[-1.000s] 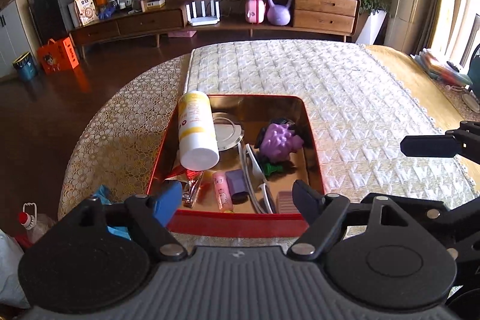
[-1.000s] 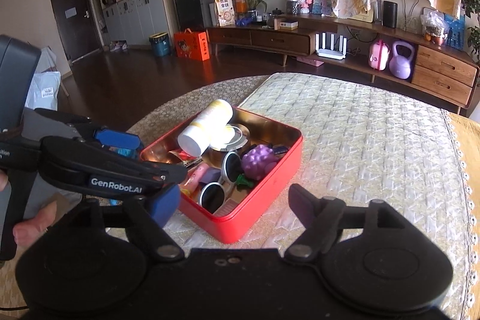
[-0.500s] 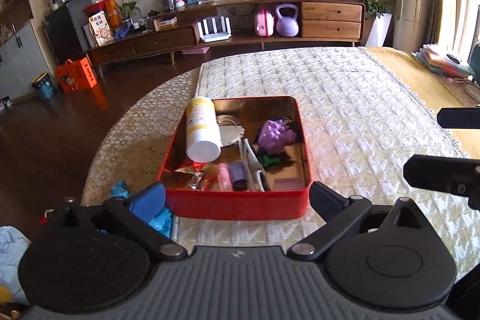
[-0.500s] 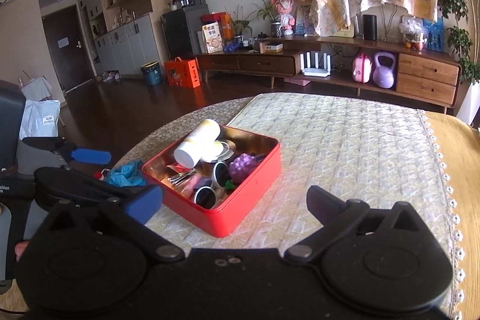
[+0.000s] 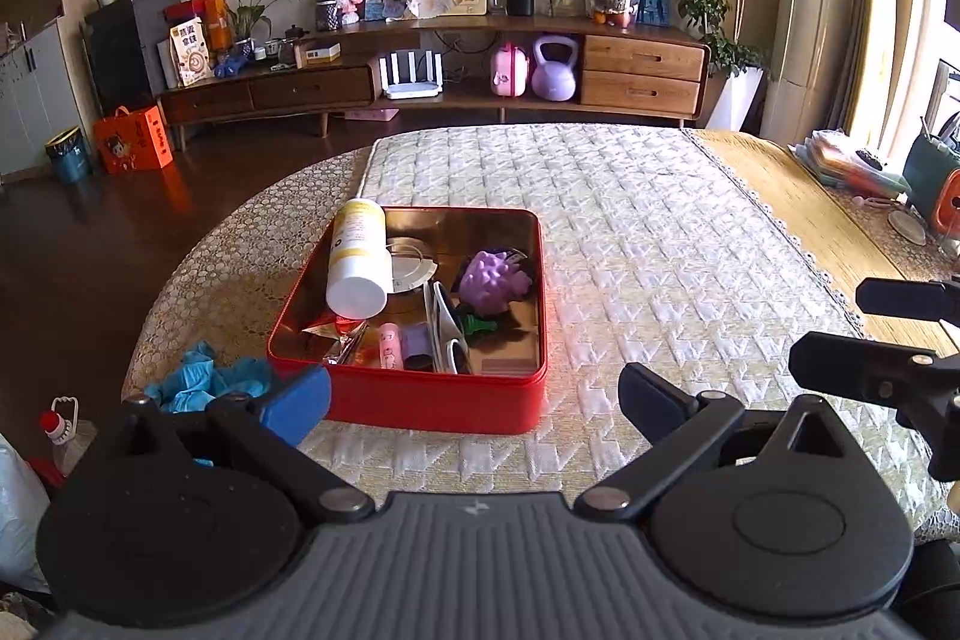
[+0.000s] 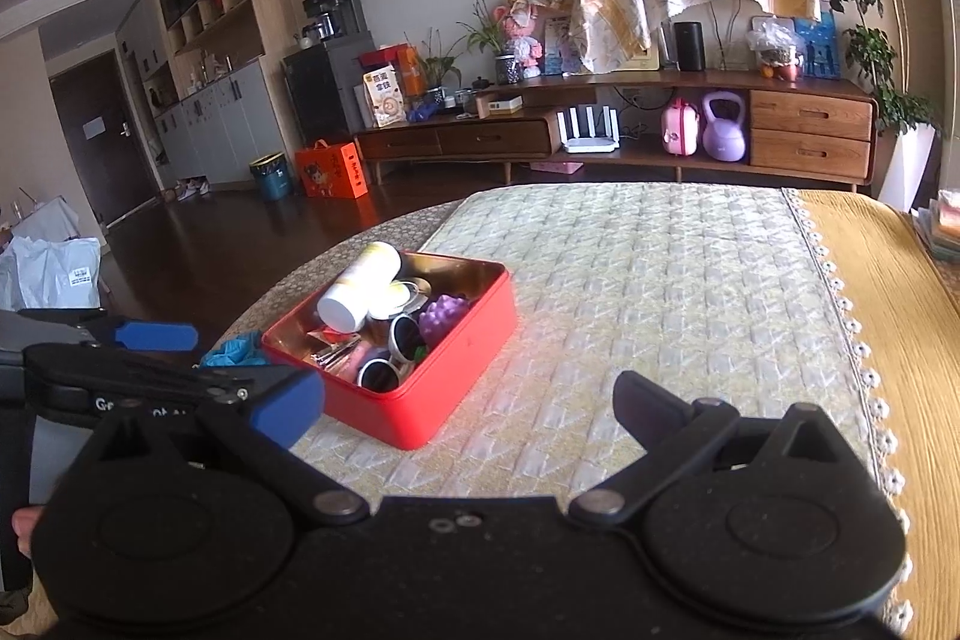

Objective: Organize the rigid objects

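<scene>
A red tin box (image 5: 432, 406) (image 6: 420, 418) stands on the quilted table cover. In it lie a white bottle (image 5: 357, 259) (image 6: 360, 286) leaning on the left wall, a purple grape toy (image 5: 495, 277) (image 6: 444, 313), sunglasses (image 5: 447, 334) (image 6: 390, 358), a pink tube (image 5: 390, 346), nail clippers and small items. My left gripper (image 5: 474, 400) is open and empty, held back from the box's near wall. My right gripper (image 6: 468, 406) is open and empty, to the right of the box.
A crumpled blue glove (image 5: 204, 382) (image 6: 231, 349) lies on the table left of the box. The quilted cover (image 5: 630, 232) stretches to the right and far side. A yellow cloth (image 6: 888, 292) with clutter lies at the right edge.
Both grippers have pulled back and up from the box, which now looks smaller and farther. The box's contents have not moved.
</scene>
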